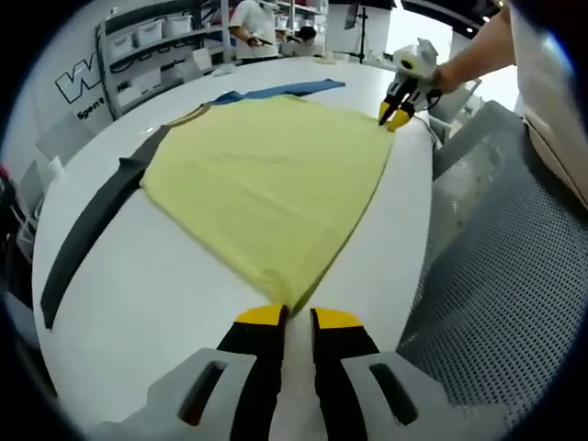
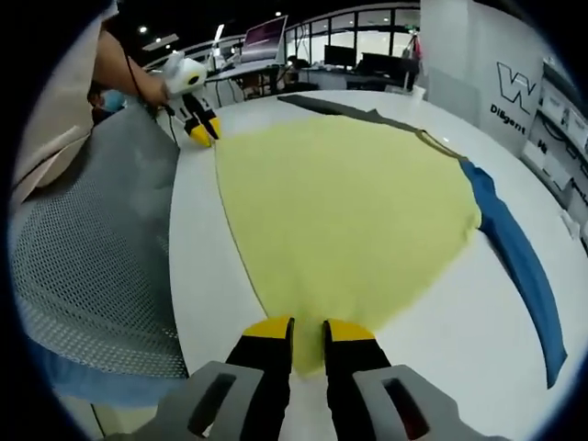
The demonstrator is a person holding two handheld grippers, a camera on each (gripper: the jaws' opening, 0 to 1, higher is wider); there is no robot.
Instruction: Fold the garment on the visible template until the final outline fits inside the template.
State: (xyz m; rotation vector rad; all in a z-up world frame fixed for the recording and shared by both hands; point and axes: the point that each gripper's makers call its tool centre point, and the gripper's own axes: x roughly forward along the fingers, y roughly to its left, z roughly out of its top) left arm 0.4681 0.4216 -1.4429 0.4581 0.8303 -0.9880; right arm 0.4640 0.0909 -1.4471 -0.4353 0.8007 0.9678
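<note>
A yellow garment point(image 1: 266, 179) point(image 2: 349, 211) lies spread flat on the white round table point(image 1: 156, 303) point(image 2: 459, 340). My left gripper point(image 1: 299, 317) rises from the bottom of the left gripper view, its jaws close together on the garment's near corner. It also appears far off in the right gripper view as the left gripper point(image 2: 200, 129), at the garment's far corner. My right gripper point(image 2: 308, 329) has its yellow-tipped jaws pinched on the garment's near edge. In the left gripper view the right gripper point(image 1: 397, 116) sits at the far corner, held by a hand.
A dark grey strip of cloth point(image 1: 92, 230) point(image 2: 354, 110) and a blue strip of cloth point(image 1: 280, 90) point(image 2: 519, 257) stick out beyond the yellow garment. A grey mesh chair back point(image 1: 501, 266) point(image 2: 92, 257) stands against the table edge. Shelves point(image 1: 152, 46) and desks with monitors point(image 2: 266, 46) are behind.
</note>
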